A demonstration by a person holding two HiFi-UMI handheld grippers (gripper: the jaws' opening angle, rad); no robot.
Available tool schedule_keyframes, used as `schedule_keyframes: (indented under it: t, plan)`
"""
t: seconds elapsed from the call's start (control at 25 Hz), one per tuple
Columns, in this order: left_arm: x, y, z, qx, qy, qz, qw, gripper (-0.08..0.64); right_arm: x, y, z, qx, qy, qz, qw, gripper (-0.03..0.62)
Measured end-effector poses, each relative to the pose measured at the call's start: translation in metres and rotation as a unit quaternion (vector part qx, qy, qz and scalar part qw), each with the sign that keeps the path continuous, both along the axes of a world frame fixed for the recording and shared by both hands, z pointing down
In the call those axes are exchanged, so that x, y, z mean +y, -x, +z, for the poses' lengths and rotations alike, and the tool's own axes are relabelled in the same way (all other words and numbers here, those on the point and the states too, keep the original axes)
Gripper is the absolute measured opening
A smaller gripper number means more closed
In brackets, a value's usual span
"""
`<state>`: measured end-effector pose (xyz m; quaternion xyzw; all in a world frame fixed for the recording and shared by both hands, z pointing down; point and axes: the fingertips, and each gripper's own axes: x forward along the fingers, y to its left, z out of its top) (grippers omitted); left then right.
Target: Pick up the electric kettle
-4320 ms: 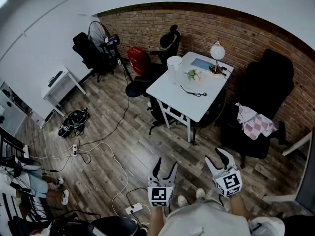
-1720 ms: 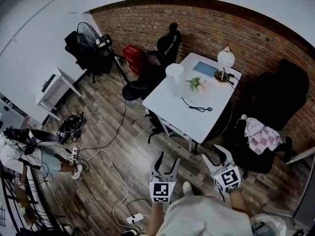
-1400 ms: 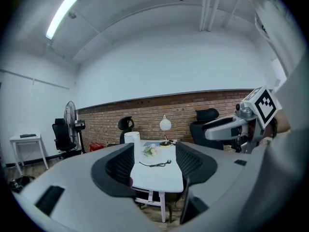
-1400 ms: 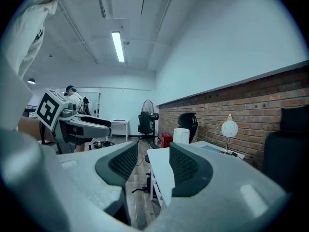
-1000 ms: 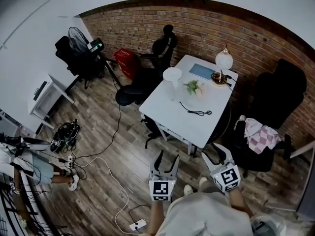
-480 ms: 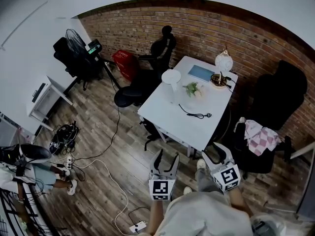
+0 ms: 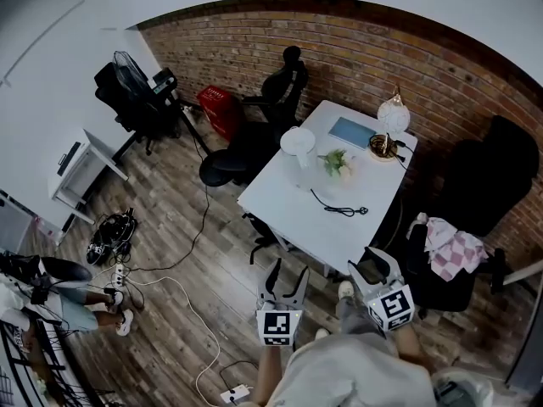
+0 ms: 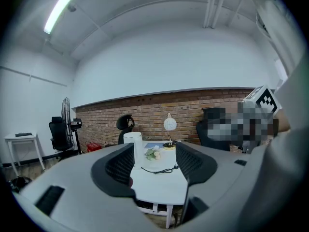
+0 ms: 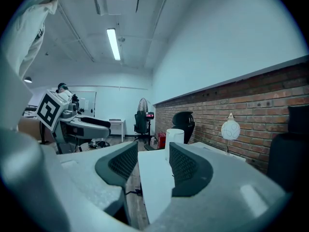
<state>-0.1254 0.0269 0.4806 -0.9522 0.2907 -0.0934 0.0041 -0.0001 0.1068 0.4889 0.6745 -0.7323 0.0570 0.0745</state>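
Observation:
The white electric kettle (image 7: 298, 145) stands upright near the far left edge of the white table (image 7: 288, 219). It also shows as a pale cylinder in the left gripper view (image 8: 133, 144) and the right gripper view (image 9: 175, 138). My left gripper (image 7: 288, 270) is over the floor just short of the table's near edge, jaws apart and empty (image 8: 154, 153). My right gripper (image 7: 373, 263) is by the table's near right corner, a narrower gap between its jaws, also empty (image 9: 150, 153). Both point at the table, far from the kettle.
On the table lie a black cable (image 7: 339, 208), a flower bunch (image 7: 335, 161), a blue pad (image 7: 349, 131) and a globe lamp (image 7: 393, 113). Black office chairs (image 7: 284, 83) (image 7: 492, 176) flank it; one carries a checked cloth (image 7: 450, 248). Cables and a power strip (image 7: 233, 393) trail over the floor.
I have walked closer to the table, and both grippers have come forward with me to its near edge. Their jaws look the same.

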Motion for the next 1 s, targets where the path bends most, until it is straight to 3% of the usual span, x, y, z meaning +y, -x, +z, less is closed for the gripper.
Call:
schedule_keyframes:
  t: [1.0]
  plan:
    - [-0.098,-0.113,-0.001,-0.015,0.010,-0.045,0.9988,0.272,-0.109,-0.118,-0.001,-0.010,0.011,-0.046,0.999,0.189]
